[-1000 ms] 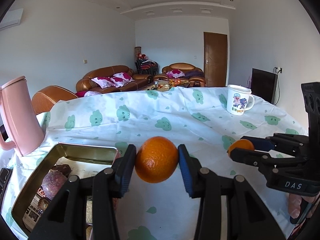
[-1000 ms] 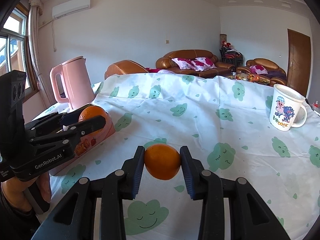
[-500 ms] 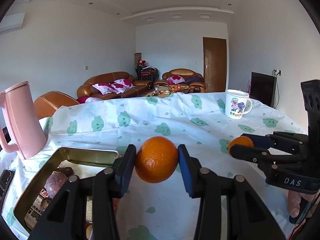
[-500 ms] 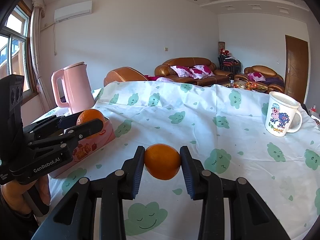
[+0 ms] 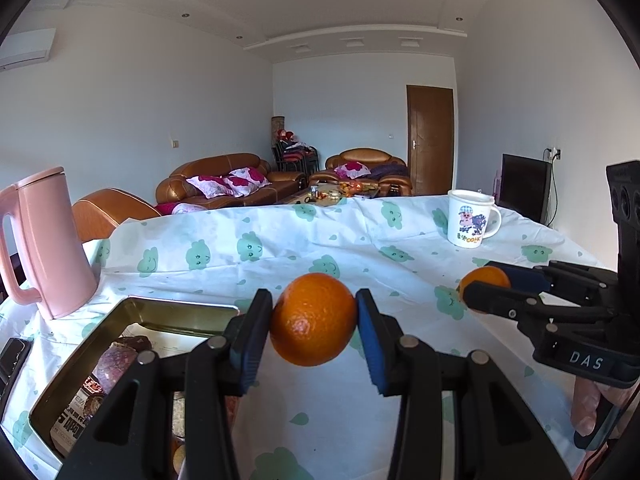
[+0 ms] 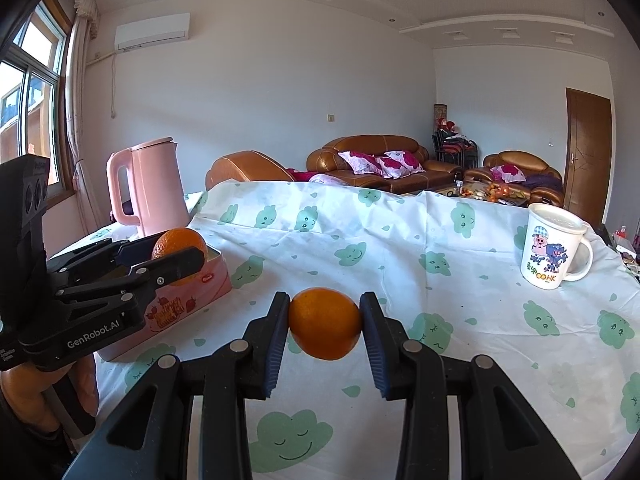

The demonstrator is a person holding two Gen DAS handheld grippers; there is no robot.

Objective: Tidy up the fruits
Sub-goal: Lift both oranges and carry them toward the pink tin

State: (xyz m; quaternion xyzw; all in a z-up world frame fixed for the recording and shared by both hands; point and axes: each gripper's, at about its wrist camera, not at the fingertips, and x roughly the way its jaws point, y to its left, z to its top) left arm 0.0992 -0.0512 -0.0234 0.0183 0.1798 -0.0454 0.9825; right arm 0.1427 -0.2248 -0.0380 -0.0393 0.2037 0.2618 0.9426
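Note:
My left gripper [image 5: 314, 326] is shut on an orange [image 5: 314, 320] and holds it in the air just right of the open pink tin [image 5: 132, 312]. It also shows in the right wrist view [image 6: 176, 252] with its orange [image 6: 178, 240] over the tin [image 6: 192, 292]. My right gripper [image 6: 324, 326] is shut on a second orange [image 6: 325, 323] above the tablecloth; it also shows in the left wrist view [image 5: 486, 286] with that orange [image 5: 482, 278]. The tin holds dark reddish fruit [image 5: 120, 356] on printed paper.
A pink kettle [image 5: 48, 240] stands left behind the tin; it also shows in the right wrist view [image 6: 150, 188]. A cartoon mug [image 6: 554, 246] stands at the right. A white cloth with green clouds [image 6: 400, 248] covers the table. A black device [image 5: 12, 360] lies at the left edge.
Both grippers have risen and tilted upward with their oranges still held; more ceiling shows. The grips are unchanged.

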